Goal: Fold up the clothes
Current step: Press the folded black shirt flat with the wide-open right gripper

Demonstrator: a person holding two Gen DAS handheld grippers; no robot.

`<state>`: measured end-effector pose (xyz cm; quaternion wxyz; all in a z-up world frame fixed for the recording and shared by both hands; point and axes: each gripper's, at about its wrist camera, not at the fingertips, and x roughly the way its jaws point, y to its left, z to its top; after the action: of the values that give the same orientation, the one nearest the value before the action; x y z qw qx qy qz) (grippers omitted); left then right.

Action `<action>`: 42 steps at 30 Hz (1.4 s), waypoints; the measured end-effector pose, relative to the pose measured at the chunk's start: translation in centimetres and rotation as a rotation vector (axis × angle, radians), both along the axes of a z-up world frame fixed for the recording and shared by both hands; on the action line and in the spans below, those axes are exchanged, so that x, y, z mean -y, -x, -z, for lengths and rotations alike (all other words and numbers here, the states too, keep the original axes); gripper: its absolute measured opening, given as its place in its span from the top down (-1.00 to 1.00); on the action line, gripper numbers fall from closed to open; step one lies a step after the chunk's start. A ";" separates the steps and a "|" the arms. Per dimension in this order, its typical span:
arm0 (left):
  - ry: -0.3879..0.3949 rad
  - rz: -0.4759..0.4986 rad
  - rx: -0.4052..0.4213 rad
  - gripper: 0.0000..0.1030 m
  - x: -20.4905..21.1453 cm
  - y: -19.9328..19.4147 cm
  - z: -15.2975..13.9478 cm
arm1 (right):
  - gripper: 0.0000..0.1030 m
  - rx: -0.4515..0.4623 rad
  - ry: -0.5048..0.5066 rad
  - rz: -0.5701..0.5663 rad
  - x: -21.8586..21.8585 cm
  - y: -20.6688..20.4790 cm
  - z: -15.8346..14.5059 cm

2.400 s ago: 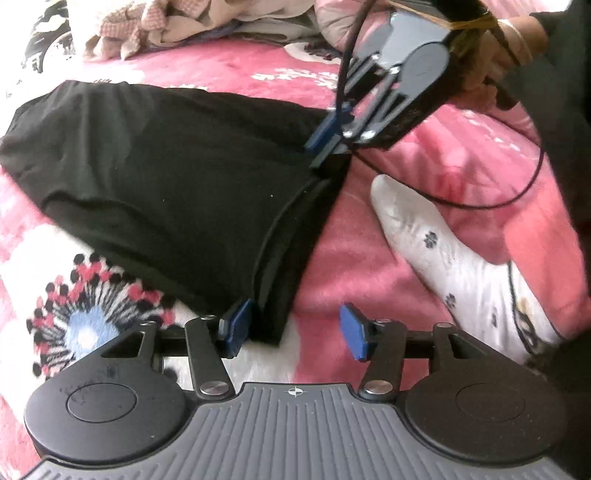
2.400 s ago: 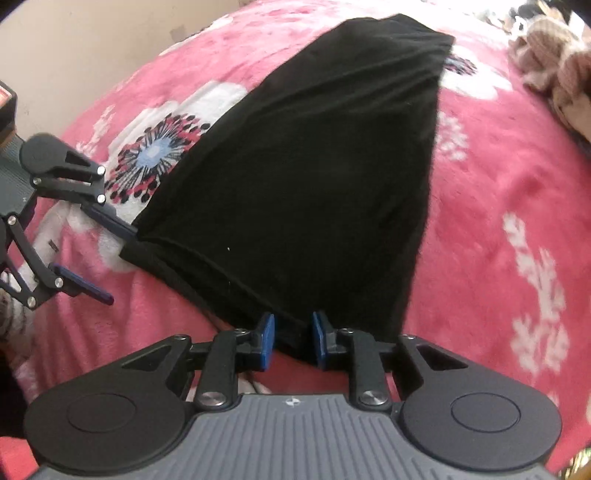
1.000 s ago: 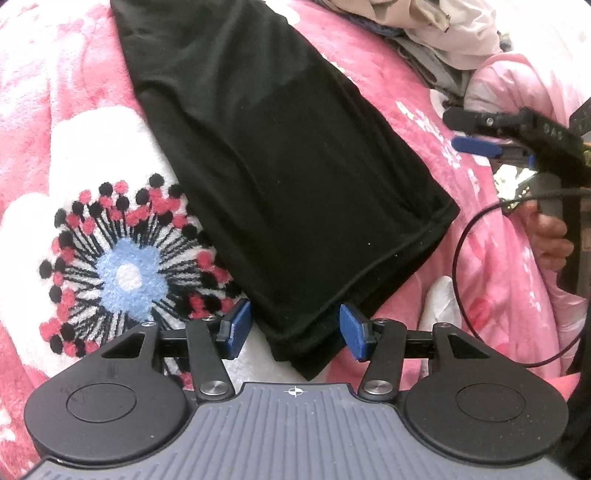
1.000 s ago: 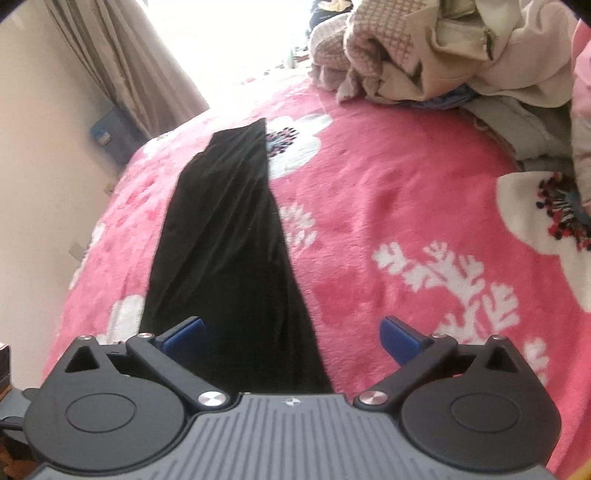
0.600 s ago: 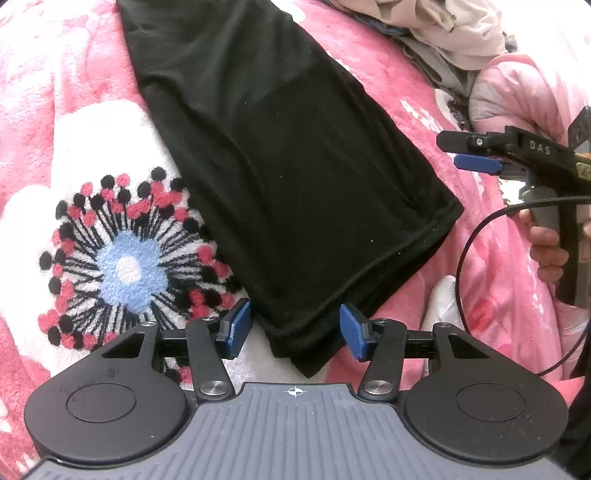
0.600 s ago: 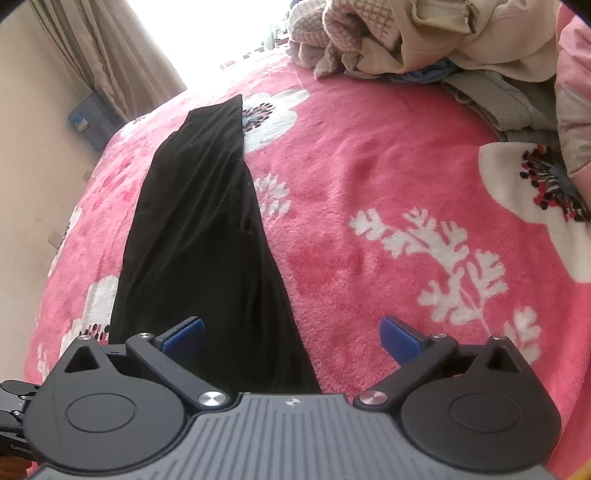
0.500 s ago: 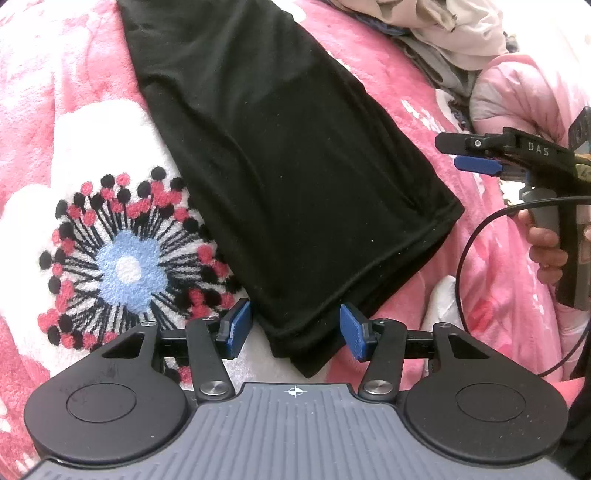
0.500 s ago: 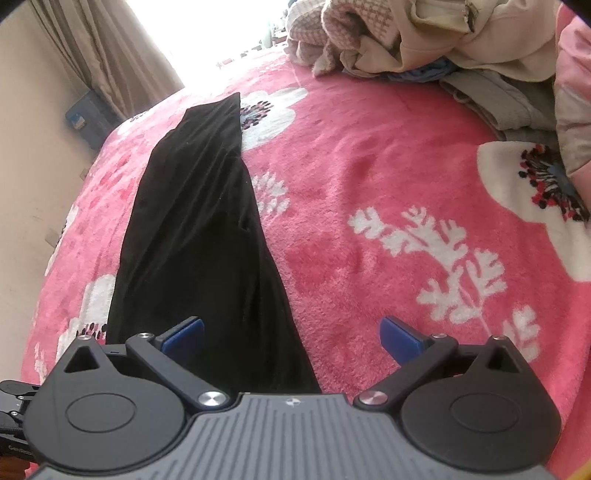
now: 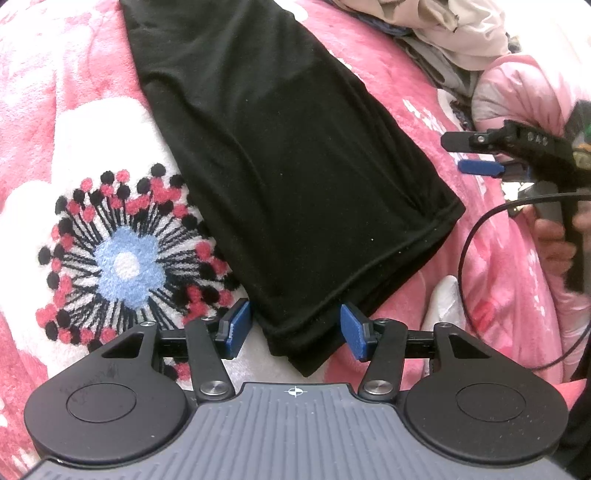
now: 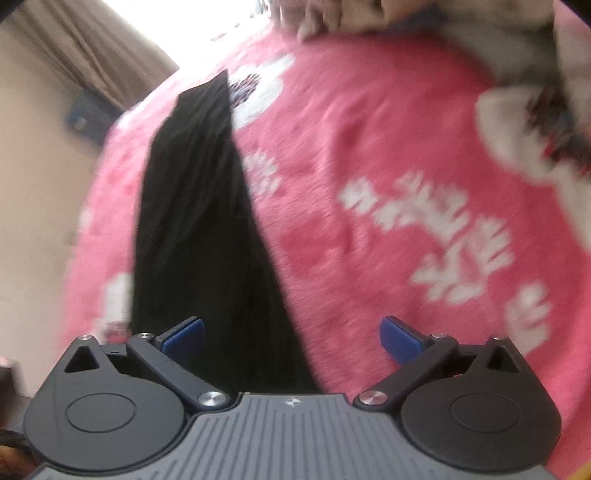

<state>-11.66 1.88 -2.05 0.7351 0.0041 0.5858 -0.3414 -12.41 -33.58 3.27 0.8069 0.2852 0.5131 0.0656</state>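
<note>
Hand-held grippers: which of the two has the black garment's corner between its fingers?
The left hand-held gripper: the black garment has its near corner between the open blue pads. The right hand-held gripper hangs off beside the hem, over the pink blanket.

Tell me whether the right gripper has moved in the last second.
Yes. In the left wrist view, the right gripper has dropped lower against the pink bundle.

Motion-blurred pink blanket (image 10: 369, 166), far clothes pile (image 10: 388, 14)
</note>
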 end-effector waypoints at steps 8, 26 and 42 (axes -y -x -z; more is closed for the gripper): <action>0.054 -0.015 0.008 0.00 -0.6 -0.5 -0.1 | -0.94 0.056 0.006 -0.157 -2.1 -3.6 0.1; 0.134 -0.002 0.003 0.14 -0.8 0.5 1.1 | -0.72 0.110 -0.053 -0.354 -3.1 -1.5 1.4; 0.165 -0.113 -0.125 0.64 -1.3 -0.6 2.7 | 0.52 -0.097 -0.258 -0.299 -2.1 -0.4 4.9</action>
<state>-11.04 3.17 -4.75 0.7131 -0.1105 0.5996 -0.3461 -11.98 -31.49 -1.64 0.7192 0.3097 0.5754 0.2361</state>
